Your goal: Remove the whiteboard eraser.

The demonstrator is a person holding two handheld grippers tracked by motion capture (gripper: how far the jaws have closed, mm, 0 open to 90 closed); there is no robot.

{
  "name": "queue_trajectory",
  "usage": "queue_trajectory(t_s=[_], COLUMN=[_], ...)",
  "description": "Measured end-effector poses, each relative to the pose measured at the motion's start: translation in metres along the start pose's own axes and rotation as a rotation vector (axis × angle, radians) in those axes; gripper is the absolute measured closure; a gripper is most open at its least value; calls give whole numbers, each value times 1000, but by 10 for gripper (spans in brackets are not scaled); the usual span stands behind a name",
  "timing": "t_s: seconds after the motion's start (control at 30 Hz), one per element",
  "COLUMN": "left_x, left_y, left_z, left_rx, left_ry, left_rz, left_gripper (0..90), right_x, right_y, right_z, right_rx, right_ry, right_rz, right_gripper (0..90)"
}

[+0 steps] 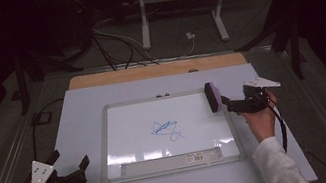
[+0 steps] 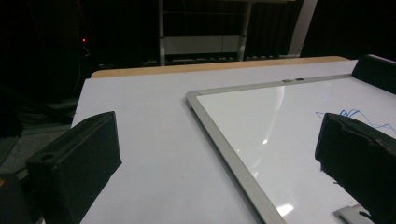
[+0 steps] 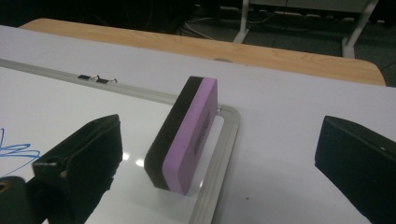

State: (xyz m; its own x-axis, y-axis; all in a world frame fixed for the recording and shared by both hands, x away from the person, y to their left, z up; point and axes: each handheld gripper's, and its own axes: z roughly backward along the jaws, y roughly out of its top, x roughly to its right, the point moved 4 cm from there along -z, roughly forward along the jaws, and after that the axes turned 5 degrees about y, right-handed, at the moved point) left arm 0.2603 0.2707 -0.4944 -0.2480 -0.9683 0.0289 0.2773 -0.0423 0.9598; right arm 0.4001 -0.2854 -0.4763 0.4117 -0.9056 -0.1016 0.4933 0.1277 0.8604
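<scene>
A purple eraser (image 3: 187,135) with a black felt face stands on its long edge at the whiteboard's (image 1: 122,129) far right corner. The right gripper (image 3: 215,158) hovers beside it, jaws spread wide; the left gripper (image 1: 65,169) rests left of the whiteboard, jaws released.

One whiteboard (image 1: 122,129), one eraser (image 1: 212,97), two grippers.

The room around my desk (image 1: 81,131) is dim, nearly black at the edges. Overhead light glares off the whiteboard (image 1: 127,128) in pale patches. My fingers (image 2: 74,163) look soft, perhaps out of focus.
</scene>
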Motion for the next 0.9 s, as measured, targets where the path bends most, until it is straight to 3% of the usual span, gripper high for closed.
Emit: queue_trajectory(t_s=[0.43, 0.57, 0.67, 0.9], left_x=[1, 1, 1, 3], left_y=[-1, -1, -1, -1], left_z=[-1, -1, -1, -1], left_rx=[-2, -4, -4, -4], left_ry=[0, -1, -4, -4], left_rz=[-8, -12, -15, -19], left_gripper=[10, 10, 10, 10], right_x=[-6, -4, -2, 0], right_y=[6, 5, 1, -2], right_z=[-23, -29, -33, -40], right_rx=[-19, -36, -65, -85], right_ry=[26, 33, 58, 75], right_rz=[-34, -56, -104, -126], right_gripper=[52, 110, 211, 270])
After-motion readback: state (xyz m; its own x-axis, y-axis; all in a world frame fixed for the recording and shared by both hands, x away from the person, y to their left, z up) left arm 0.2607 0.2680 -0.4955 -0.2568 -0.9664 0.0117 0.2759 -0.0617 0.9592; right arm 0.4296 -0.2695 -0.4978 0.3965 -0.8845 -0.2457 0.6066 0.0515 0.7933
